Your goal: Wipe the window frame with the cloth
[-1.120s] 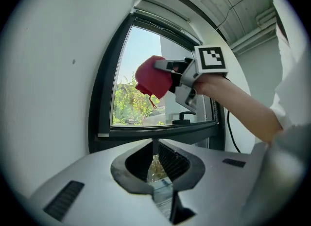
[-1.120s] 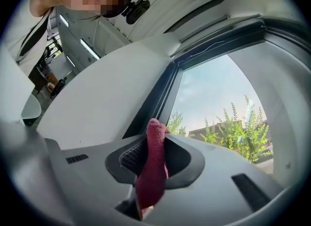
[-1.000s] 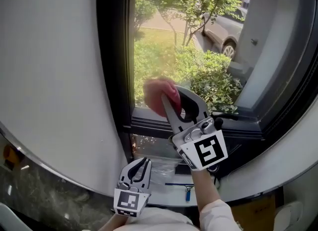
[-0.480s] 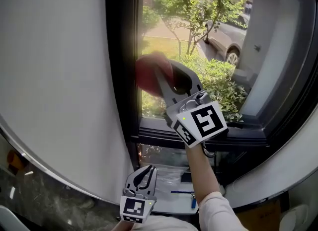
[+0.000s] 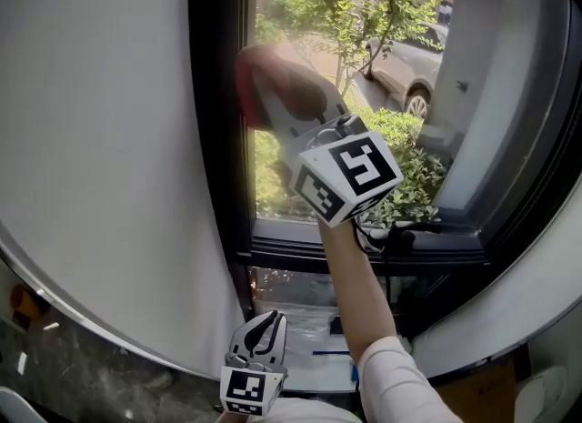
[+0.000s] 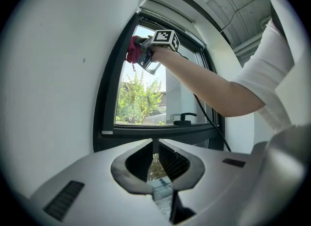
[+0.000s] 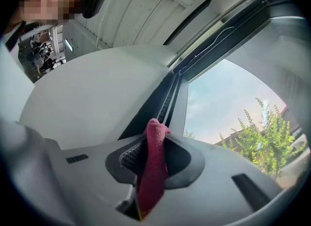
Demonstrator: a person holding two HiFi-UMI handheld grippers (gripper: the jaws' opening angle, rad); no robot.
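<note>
A red cloth (image 5: 257, 85) is pinched in my right gripper (image 5: 271, 95), which is shut on it. The cloth is pressed high against the left upright of the black window frame (image 5: 216, 148), and it looks blurred. In the right gripper view, the cloth (image 7: 151, 166) stands between the jaws, with the dark frame (image 7: 167, 98) just beyond its tip. The left gripper view shows the cloth (image 6: 132, 51) and raised arm up at the frame (image 6: 104, 98). My left gripper (image 5: 262, 330) hangs low by the sill, shut and holding nothing (image 6: 154, 145).
A white wall (image 5: 91, 139) borders the frame on the left. A black window handle (image 5: 414, 223) sits on the bottom rail. Clear plastic sheeting (image 5: 300, 321) and a small blue-handled tool (image 5: 350, 362) lie on the ledge below. Shrubs and a parked car (image 5: 414, 71) are outside.
My right gripper has carried the cloth upward along the left upright, from near the bottom rail to high on the frame. The left gripper has stayed low.
</note>
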